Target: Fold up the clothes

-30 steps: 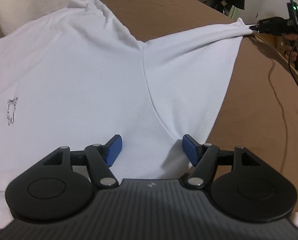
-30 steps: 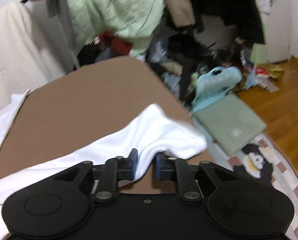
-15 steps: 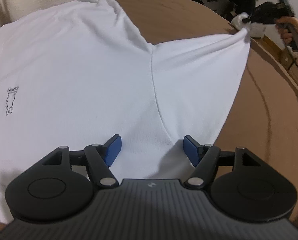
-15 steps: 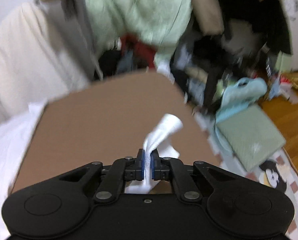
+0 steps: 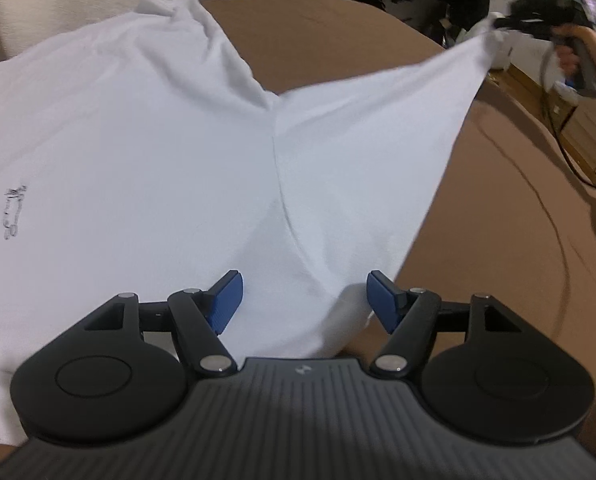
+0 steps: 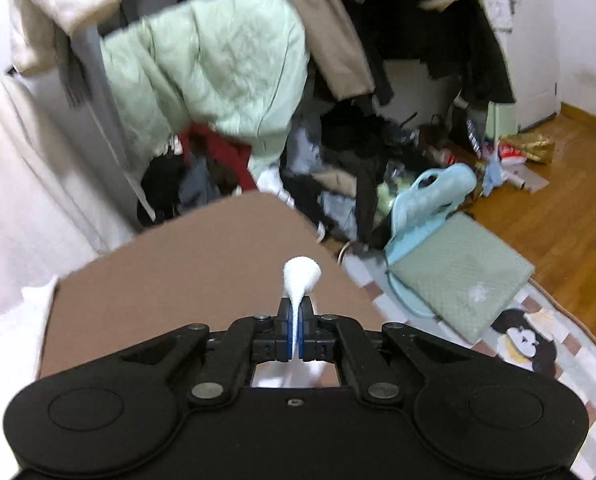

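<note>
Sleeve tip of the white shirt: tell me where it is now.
The sleeve tip is pinched in the right claw, lifted above the brown surface, at the left wrist view's upper right.

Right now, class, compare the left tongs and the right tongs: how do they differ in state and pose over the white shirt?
The left tongs are open, blue pads wide apart; the right tongs are shut. The left tongs grip nothing and sit low above the white shirt on the brown surface; the right tongs pinch the shirt's sleeve end and hold it lifted, the cloth stretched taut. Both share black bodies and blue pads.
</note>
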### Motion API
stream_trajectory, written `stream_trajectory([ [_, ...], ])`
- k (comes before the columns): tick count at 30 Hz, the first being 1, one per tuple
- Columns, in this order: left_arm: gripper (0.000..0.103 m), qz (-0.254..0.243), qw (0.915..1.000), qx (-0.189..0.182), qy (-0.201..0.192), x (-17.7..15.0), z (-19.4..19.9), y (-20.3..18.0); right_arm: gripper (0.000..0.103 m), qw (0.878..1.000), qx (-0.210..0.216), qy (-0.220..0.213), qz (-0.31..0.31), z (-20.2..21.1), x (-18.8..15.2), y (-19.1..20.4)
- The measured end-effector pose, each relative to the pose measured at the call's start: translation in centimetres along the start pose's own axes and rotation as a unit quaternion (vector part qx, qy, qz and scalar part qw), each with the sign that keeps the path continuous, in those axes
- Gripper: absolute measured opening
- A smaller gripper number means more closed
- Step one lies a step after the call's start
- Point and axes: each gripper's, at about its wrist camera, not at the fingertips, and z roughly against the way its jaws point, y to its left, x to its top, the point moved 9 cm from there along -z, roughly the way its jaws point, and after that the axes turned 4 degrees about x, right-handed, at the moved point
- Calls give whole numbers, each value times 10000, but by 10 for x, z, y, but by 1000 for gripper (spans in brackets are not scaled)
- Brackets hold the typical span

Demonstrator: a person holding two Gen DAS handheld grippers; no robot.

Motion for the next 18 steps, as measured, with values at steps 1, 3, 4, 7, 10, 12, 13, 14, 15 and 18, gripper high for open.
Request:
stream_trajectory([
  [1, 69, -24, 10000, -17, 20, -1, -1, -2, 2, 9999, -82, -39, 88, 11, -3, -9],
  [3, 69, -81, 10000, -38, 36, -3, -1, -5, 2, 9996, -169, 194, 67, 27, -23, -31],
  [4, 69, -116, 9999, -48, 38, -5, -1, -7, 2, 9991, -189, 366, -22, 32, -37, -44],
  [7, 70, -340, 9994, 84, -9, -12, -2, -12, 2, 9965, -325, 768, -50, 30, -81, -67],
  [10, 80, -742, 9960, 469, -162, -15, -11, -21, 3, 9967, -204, 692, -361, 19, -114, -80],
  [12, 85, -872, 9927, 753, -342, -8, -18, -25, 14, 9971, 7, 345, -676, 18, -112, -83],
  [13, 83, -751, 9936, 760, -370, -4, -22, -24, 25, 9977, 36, 266, -625, 17, -108, -81],
  [14, 79, -626, 9943, 764, -396, 1, -25, -22, 35, 9982, 65, 187, -573, 16, -103, -79],
  [15, 56, -529, 9945, 803, -406, 7, -26, -21, 57, 9985, 94, 107, -521, 15, -98, -77],
  [18, 7, -336, 9942, 921, -440, 25, -24, -18, 50, 9991, 182, -131, -365, 12, -85, -72],
])
